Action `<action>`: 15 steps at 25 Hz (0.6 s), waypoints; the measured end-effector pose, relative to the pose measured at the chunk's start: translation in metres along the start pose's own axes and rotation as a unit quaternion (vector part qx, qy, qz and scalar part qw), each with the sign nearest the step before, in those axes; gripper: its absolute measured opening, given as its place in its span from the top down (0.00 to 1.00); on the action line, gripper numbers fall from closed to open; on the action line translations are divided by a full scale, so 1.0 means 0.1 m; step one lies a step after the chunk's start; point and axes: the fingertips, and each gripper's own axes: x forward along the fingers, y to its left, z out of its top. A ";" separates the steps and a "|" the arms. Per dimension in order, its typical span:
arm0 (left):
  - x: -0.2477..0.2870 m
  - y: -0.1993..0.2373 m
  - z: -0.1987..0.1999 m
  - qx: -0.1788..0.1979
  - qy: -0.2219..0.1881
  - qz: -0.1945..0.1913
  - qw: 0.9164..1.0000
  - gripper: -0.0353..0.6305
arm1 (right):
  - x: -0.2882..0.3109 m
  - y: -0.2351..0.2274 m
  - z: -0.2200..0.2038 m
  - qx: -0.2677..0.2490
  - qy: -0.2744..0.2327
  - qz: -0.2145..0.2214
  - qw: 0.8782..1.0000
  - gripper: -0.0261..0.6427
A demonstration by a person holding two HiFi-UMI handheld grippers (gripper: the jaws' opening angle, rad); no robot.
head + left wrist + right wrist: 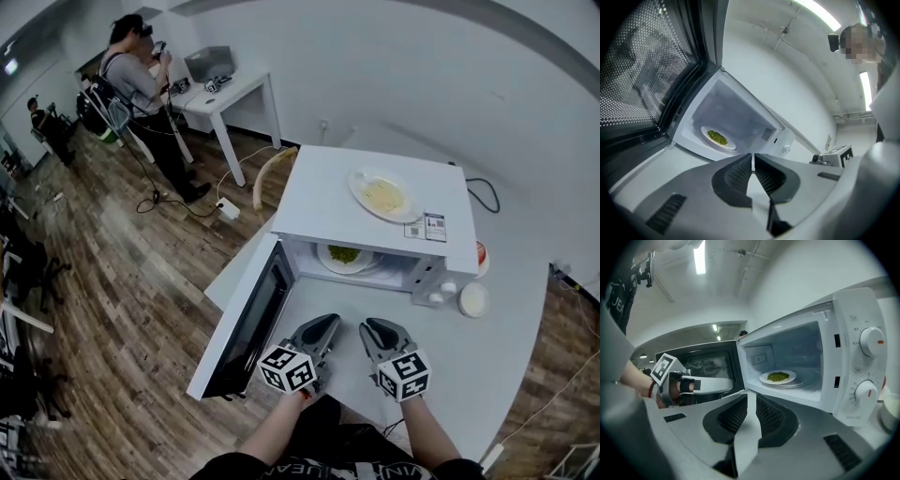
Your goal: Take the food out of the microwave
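Note:
The white microwave (375, 187) stands on a white table (487, 366) with its door (246, 323) swung wide to the left. Inside, a white plate with green food (343, 255) rests on the turntable; it also shows in the left gripper view (717, 137) and the right gripper view (778, 377). Both grippers hover over the table in front of the opening, apart from the plate. My left gripper (327, 322) (753, 157) is shut and holds nothing. My right gripper (369, 326) (751, 397) is shut and holds nothing.
A second plate with pale food (382, 195) lies on top of the microwave. A white round lid (472, 299) and a red-rimmed object (481, 253) sit right of it. The control dials (871, 341) are on the right front. A person (141, 84) stands far back left by a desk (225, 89).

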 end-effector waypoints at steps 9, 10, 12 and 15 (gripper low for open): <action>0.15 0.19 -0.07 0.006 0.030 0.005 1.000 0.92 | 0.29 -0.25 0.00 -0.113 0.056 -0.023 0.992 0.87; 0.16 0.21 -0.07 0.006 0.032 0.007 0.999 0.92 | 0.33 -0.27 0.01 -0.125 0.060 -0.024 0.990 0.87; 0.17 0.27 -0.05 0.006 0.035 0.008 0.999 0.92 | 0.43 -0.31 0.05 -0.145 0.068 -0.026 0.987 0.87; 0.20 0.33 -0.03 0.008 0.039 0.006 0.999 0.92 | 0.58 -0.37 0.08 -0.164 0.074 -0.026 0.983 0.87</action>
